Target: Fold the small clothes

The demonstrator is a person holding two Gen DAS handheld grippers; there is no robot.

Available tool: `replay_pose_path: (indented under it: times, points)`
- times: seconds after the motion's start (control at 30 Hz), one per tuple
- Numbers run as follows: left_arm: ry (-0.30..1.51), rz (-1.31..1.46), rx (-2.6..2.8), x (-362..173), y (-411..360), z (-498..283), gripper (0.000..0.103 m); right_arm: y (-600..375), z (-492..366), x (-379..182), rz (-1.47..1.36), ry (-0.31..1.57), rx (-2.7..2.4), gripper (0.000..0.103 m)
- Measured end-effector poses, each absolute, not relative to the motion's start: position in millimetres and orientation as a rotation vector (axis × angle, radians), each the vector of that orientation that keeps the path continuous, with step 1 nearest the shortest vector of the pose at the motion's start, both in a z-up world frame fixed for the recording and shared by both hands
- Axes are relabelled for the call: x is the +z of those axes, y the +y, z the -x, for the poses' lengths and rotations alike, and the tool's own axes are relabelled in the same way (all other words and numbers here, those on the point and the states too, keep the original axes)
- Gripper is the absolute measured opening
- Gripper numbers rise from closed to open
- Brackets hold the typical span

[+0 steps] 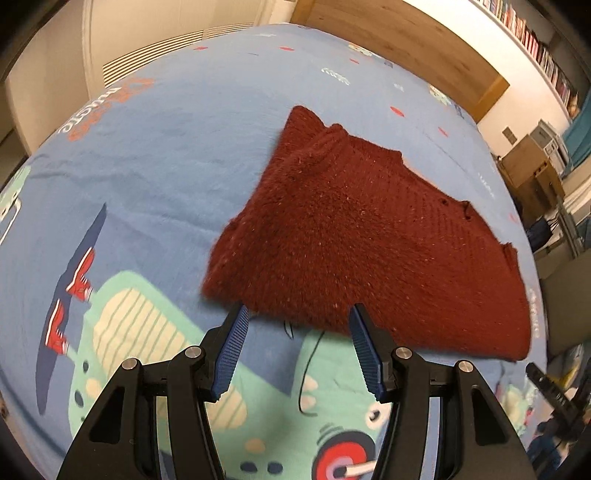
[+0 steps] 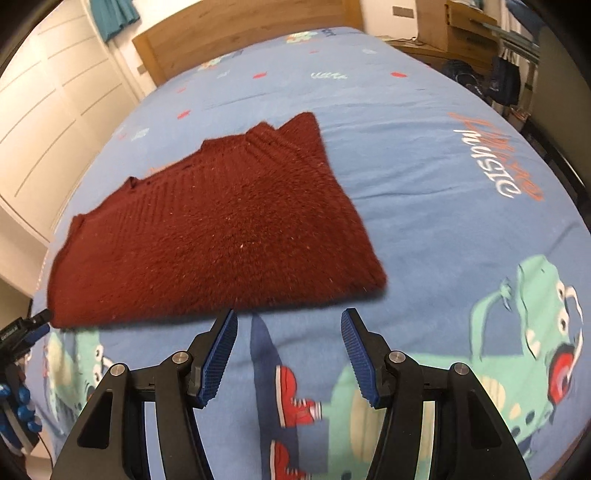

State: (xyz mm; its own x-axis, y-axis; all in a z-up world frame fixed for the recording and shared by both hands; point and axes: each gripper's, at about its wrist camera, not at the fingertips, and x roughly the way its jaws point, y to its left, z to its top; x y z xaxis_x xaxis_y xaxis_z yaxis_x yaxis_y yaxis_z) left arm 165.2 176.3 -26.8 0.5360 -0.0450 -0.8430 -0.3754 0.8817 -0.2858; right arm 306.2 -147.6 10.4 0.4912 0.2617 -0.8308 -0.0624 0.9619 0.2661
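A dark red knitted sweater (image 1: 362,236) lies folded flat on the blue printed bedsheet (image 1: 155,177). It also shows in the right wrist view (image 2: 221,236). My left gripper (image 1: 299,314) is open and empty, hovering just short of the sweater's near edge. My right gripper (image 2: 288,317) is open and empty, just short of the opposite near edge of the sweater. The tip of the left gripper shows at the left edge of the right wrist view (image 2: 26,328).
The bedsheet (image 2: 424,206) covers the whole bed, with a wooden headboard (image 2: 236,33) at one end. White wardrobe doors (image 2: 48,99) stand beside the bed. Bookshelves (image 1: 532,40), boxes and bags (image 2: 491,74) crowd the other side.
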Motion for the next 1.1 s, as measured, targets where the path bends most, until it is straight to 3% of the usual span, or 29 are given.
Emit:
replay_pose_path:
  times: [0.37, 1.1]
  points:
    - [0.947, 0.728, 0.093, 9, 188, -137, 0.060, -167, -239, 33, -0.308, 0.974, 0.229, 0.060]
    - [1.043, 0.847, 0.063, -35, 174, -112, 0.061, -174, -174, 1, -0.310, 1.028, 0.221, 0.060]
